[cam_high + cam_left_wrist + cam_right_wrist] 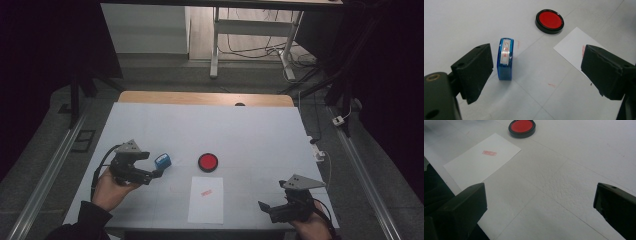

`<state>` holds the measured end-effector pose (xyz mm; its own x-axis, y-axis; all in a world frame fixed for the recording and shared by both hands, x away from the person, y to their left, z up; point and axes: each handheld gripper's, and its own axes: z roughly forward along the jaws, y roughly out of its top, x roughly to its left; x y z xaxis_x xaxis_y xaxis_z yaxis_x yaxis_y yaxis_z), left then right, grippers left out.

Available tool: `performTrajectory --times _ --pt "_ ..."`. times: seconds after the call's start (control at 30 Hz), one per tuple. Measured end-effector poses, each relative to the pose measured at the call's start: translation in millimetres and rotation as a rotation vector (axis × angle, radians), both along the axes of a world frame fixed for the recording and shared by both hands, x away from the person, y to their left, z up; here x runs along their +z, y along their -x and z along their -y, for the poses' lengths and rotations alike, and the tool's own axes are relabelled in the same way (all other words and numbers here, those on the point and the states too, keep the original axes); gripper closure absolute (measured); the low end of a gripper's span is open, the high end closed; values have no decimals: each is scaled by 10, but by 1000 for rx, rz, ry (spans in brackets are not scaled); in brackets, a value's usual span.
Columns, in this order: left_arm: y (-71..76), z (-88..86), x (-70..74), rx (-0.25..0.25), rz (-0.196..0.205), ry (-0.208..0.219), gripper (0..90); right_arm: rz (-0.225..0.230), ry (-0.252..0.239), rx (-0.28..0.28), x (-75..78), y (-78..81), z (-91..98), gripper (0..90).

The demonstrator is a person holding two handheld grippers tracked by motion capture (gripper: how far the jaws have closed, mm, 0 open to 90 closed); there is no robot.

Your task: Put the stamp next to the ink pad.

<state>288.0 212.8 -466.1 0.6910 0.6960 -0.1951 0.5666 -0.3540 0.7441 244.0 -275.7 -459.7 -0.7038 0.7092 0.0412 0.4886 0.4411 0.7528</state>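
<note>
A blue stamp (pixel 162 160) (pixel 505 58) stands on edge on the white table, left of a round red ink pad (pixel 207 162) (pixel 549 20) (pixel 522 127). My left gripper (pixel 154 173) (pixel 536 65) is open just behind the stamp, which sits close to the left jaw in the left gripper view without touching it. A white sheet of paper (pixel 206 200) (pixel 571 48) (pixel 481 160) lies below the pad and bears a red imprint (pixel 205 193) (pixel 489 153). My right gripper (pixel 265 207) (pixel 540 202) is open at the front right, nothing between its jaws.
The white table cover (pixel 200 125) has a wooden strip (pixel 205 98) along its far edge. Small white plugs and cables (pixel 320 152) lie off the right edge. A desk frame (pixel 250 30) stands on the floor beyond.
</note>
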Motion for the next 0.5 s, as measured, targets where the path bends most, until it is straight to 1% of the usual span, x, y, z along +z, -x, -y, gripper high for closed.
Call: performTrajectory --times 0.23,0.27,0.3,0.33,0.43,0.5 --pt "181 -69 49 21 10 15 78 -1 -10 -5 3 0 17 0" --pt "207 -84 54 17 11 15 77 -2 -11 -4 3 -3 15 0" --pt "233 -96 58 13 13 16 71 -2 -8 -3 2 -6 14 0" --pt "260 -106 61 21 14 17 64 -6 -5 1 3 -10 15 0" --pt "333 -140 60 24 10 25 62 -7 -10 -1 2 -14 15 0" --pt "380 -160 56 30 8 23 58 -7 -11 -2 3 -16 17 0"
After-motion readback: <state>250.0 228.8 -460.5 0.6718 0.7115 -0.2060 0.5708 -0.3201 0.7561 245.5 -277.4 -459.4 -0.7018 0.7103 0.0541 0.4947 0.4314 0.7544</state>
